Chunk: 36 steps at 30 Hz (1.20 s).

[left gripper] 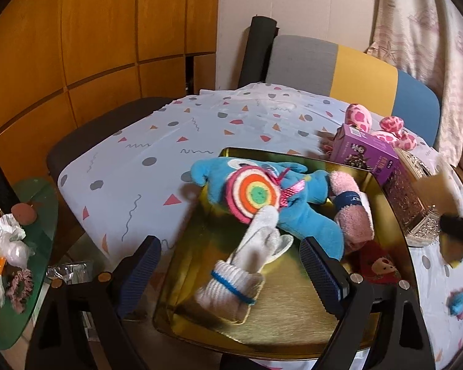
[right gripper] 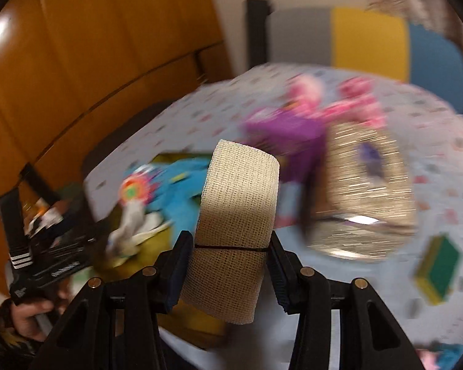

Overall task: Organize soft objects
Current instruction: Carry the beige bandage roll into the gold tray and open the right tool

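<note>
A gold tray (left gripper: 293, 317) on the patterned tablecloth holds a blue plush toy (left gripper: 311, 219), a rainbow round knit piece (left gripper: 256, 195), a pink roll with a navy band (left gripper: 352, 212) and a white sock roll with a blue band (left gripper: 247, 274). My left gripper (left gripper: 231, 249) hangs open over the tray's near part. The white sock roll lies between its fingers, untouched by the pads. My right gripper (right gripper: 230, 242) is shut on a beige gauze roll (right gripper: 237, 209) bound by a black band, above the table right of the tray. That view is motion-blurred.
A purple box (left gripper: 367, 154), a glittery box (left gripper: 416, 212) and a pink spotted plush (left gripper: 385, 129) sit right of the tray. A green-and-yellow sponge (right gripper: 436, 271) lies on the cloth. A colour-block chair (left gripper: 355, 71) stands behind the table, and a cluttered glass side table (left gripper: 43, 203) at left.
</note>
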Each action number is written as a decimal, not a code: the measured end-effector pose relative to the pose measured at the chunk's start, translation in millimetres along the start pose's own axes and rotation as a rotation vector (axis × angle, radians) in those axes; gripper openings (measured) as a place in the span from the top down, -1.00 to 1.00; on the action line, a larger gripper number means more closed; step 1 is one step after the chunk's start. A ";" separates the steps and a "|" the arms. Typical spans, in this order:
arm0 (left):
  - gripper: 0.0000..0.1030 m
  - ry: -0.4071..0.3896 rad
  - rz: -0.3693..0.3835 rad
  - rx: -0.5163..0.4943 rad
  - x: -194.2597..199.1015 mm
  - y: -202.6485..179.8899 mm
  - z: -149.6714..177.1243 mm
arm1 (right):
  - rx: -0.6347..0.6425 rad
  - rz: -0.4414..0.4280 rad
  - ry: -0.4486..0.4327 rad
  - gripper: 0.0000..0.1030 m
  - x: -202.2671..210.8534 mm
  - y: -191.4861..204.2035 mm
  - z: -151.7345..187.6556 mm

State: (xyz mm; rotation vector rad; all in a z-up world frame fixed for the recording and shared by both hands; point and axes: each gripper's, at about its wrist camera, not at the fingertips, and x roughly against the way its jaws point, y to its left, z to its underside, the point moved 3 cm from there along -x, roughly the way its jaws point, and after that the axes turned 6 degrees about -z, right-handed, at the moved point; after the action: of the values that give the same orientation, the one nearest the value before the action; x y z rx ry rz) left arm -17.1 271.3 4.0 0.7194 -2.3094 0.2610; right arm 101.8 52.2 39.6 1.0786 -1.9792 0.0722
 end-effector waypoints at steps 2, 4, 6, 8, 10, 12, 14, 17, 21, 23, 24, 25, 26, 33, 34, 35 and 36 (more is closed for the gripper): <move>-0.78 0.003 -0.004 0.012 -1.0 6.7 0.6 | 0.015 -0.037 0.057 0.07 -26.6 19.0 2.2; -0.78 0.002 -0.008 0.033 -1.6 14.2 0.5 | 0.021 -0.061 0.109 0.07 -49.6 32.8 6.8; -0.78 -0.003 -0.018 0.049 -1.0 22.0 0.0 | 0.010 -0.085 0.168 0.07 -75.4 43.1 10.7; -0.78 -0.009 -0.033 0.064 -0.9 31.5 -0.8 | -0.015 -0.101 0.209 0.05 -95.0 49.0 14.7; -0.78 -0.006 -0.046 0.084 -3.1 39.4 -1.7 | -0.038 -0.116 0.257 0.03 -114.5 52.8 21.0; -0.78 0.001 -0.049 0.104 -5.3 46.5 -1.3 | -0.051 -0.118 0.286 0.03 -128.4 56.0 25.4; -0.78 0.006 -0.054 0.118 -6.6 51.1 -0.2 | -0.069 -0.136 0.306 -0.03 -141.6 59.4 29.4; -0.78 0.001 -0.053 0.108 -5.2 52.1 0.6 | -0.094 -0.195 0.300 -0.34 -143.4 63.6 30.9; -0.78 -0.021 -0.047 0.084 -0.3 47.2 -1.5 | -0.071 -0.187 0.259 -0.39 -129.4 63.1 28.6; -0.78 -0.033 -0.038 0.069 3.5 42.0 -2.6 | -0.062 -0.165 0.227 -0.39 -115.9 60.8 29.0; -0.78 -0.035 -0.034 0.063 4.6 39.7 -3.4 | -0.059 -0.157 0.213 -0.39 -113.8 58.8 25.8; -0.78 -0.036 -0.024 0.057 5.8 36.7 -4.0 | -0.052 -0.138 0.189 -0.39 -105.8 56.1 24.7; -0.78 -0.037 -0.018 0.055 6.7 34.7 -4.3 | -0.047 -0.121 0.171 -0.39 -99.8 53.8 23.3; -0.78 -0.056 0.009 -0.015 17.1 10.2 -4.1 | -0.025 -0.017 0.057 -0.39 -48.9 25.4 14.0; -0.78 -0.057 0.016 -0.025 18.6 6.1 -3.7 | -0.028 -0.007 0.044 -0.39 -44.6 23.1 12.8; -0.78 -0.057 0.021 -0.031 20.1 3.3 -3.5 | -0.032 0.003 0.030 -0.39 -34.6 16.4 12.4; -0.78 -0.058 0.029 -0.039 21.5 -0.7 -3.4 | -0.036 0.015 0.018 -0.39 -26.7 10.5 12.2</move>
State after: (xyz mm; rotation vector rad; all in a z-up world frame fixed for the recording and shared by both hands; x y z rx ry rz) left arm -27.8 262.8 21.0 0.6831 -2.3745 0.2099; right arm 93.3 71.4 16.5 1.0363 -1.9658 0.0533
